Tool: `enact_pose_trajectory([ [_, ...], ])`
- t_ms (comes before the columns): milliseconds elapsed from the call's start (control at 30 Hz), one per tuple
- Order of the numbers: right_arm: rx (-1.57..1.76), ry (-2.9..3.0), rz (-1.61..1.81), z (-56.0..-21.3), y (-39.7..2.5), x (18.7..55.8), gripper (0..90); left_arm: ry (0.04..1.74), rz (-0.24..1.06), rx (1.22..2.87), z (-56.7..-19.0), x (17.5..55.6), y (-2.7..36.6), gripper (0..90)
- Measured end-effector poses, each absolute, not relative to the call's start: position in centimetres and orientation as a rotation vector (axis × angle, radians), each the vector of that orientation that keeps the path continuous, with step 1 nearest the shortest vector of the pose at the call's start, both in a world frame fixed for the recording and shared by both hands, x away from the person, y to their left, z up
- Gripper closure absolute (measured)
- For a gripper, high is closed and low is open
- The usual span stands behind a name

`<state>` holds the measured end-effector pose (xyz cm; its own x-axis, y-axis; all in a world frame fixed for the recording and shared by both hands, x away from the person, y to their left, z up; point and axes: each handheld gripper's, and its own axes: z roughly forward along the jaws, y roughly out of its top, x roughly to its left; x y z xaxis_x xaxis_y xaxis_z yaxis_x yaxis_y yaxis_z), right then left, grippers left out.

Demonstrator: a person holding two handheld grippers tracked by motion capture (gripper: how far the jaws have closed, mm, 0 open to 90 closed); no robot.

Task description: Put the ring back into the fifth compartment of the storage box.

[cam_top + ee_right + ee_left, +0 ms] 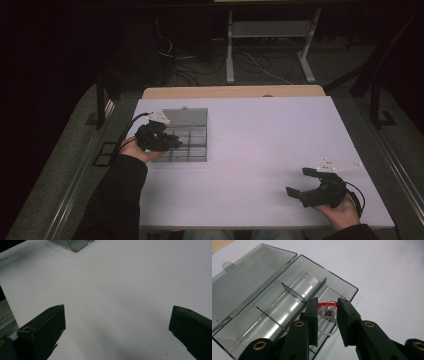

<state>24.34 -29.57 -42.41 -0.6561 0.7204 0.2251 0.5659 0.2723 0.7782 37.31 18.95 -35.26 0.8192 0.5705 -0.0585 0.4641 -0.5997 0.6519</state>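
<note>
Smoky plastic box (272, 302) lies open near the table's (260, 145) left edge; our left gripper (327, 315) pinches a small red-capped part (327, 308), its ring half hidden. Right gripper (307, 182) gapes wide, holding nothing.

Left gripper (172, 142): held in the left hand (136, 150) at the near-left part of the table, dark sleeve (116, 200) entering from the bottom edge, jaws pointing right and closed down on a small clear ring with a red top (327, 310), seen in the left gripper view pinched between the two black pads. Right gripper (300, 182): held in the right hand (341, 212) at the near-right corner of the table, grey plate (340, 165) on top, jaws pointing left and spread wide apart with nothing between them.
</note>
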Motion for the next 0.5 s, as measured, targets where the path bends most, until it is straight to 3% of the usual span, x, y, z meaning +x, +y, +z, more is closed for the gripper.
enact_pose_trajectory([
  [500,1.203,2.371,1.329,-42.4,-29.5,24.4,0.2,0.814,0.244,2.297,-36.3,39.0,18.3,69.9],
])
